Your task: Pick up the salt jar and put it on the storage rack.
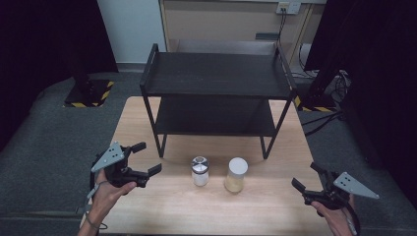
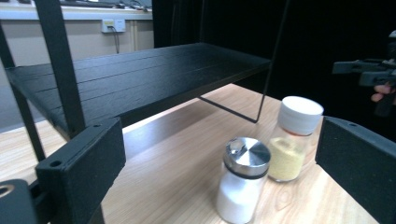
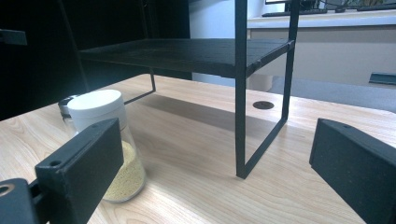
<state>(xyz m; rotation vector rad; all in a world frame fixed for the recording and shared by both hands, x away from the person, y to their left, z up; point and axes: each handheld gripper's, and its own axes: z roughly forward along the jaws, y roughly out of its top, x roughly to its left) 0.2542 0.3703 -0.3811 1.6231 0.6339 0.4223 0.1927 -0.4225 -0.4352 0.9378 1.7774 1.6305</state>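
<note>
Pale wood-grain tabletop [image 1: 147, 206] was seen carrying a black two-tier metal shelf rack [image 1: 216, 78] and two small jars. The left gripper [image 1: 146, 159] was held in a hand [image 1: 109, 194] above the near left part of the tabletop, its jaws spread wide apart and nothing between them. Ahead of it and slightly to its right, a clear glass shaker with a shiny metal lid and white contents [image 2: 242, 179] stood upright; just beyond that, close beside it though contact could not be judged, stood a clear jar with a white cap and yellow powder [image 2: 292, 140]. The rack's lower shelf was seen ahead and to the left of this gripper.

The right gripper [image 1: 306, 177] was held at the near right edge of the tabletop, its jaws likewise wide apart and empty. Ahead of it and to its left the white-capped jar was seen, partly behind the left jaw, with the metal-lidded shaker mostly hidden behind it. A front leg of the rack stood directly ahead between the jaws, well apart from them.
</note>
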